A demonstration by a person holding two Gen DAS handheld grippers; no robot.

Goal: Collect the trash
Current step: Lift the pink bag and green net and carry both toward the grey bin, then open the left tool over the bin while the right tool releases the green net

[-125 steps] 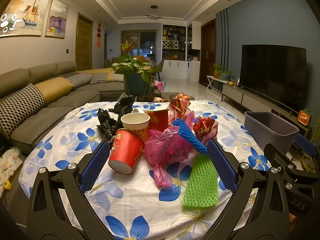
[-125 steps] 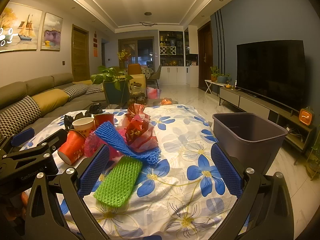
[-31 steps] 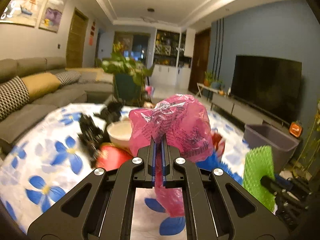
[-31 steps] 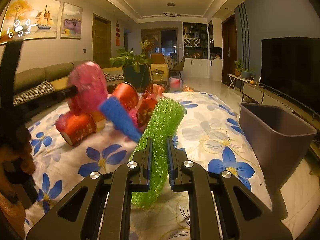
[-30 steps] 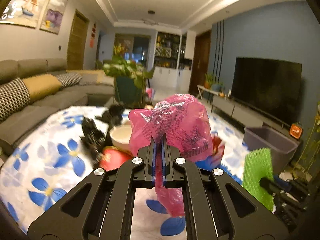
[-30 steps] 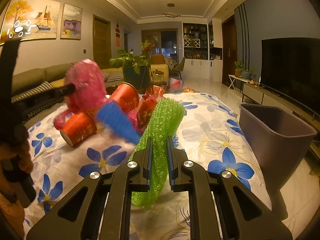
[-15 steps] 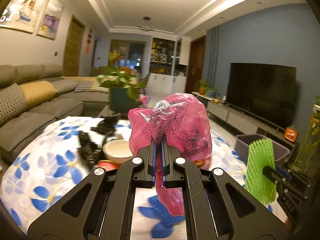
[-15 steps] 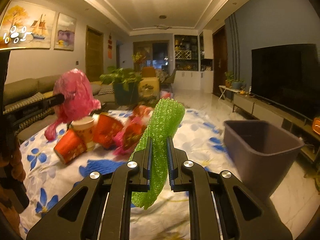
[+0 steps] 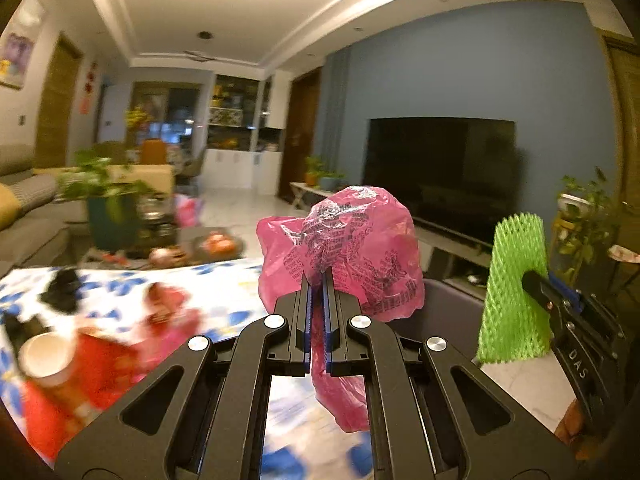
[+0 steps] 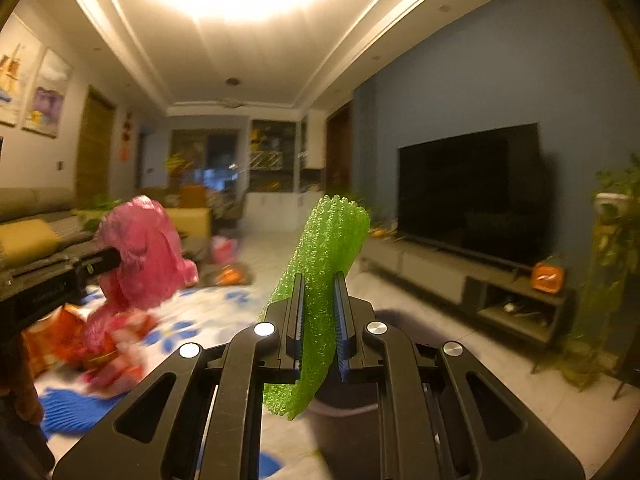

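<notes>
My left gripper (image 9: 317, 280) is shut on a crumpled pink plastic bag (image 9: 344, 256) and holds it in the air; the bag also shows in the right wrist view (image 10: 140, 256). My right gripper (image 10: 318, 284) is shut on a green foam net sleeve (image 10: 324, 280), also lifted; it shows at the right of the left wrist view (image 9: 514, 292). The grey trash bin (image 9: 444, 308) lies just behind and below the pink bag, mostly hidden; its rim (image 10: 344, 408) shows under the right gripper.
The table with a blue-flower cloth (image 9: 224, 276) holds red paper cups (image 9: 52, 364), red wrappers (image 10: 108, 344), a black bag (image 9: 60, 288) and a blue foam net (image 10: 72, 408). A TV (image 10: 468, 192) on a low cabinet stands at the right, a potted plant (image 9: 108, 208) at the back.
Both grippers have swung right and up with their loads, away from the trash pile toward the bin. The bin now sits directly below and ahead of both grippers.
</notes>
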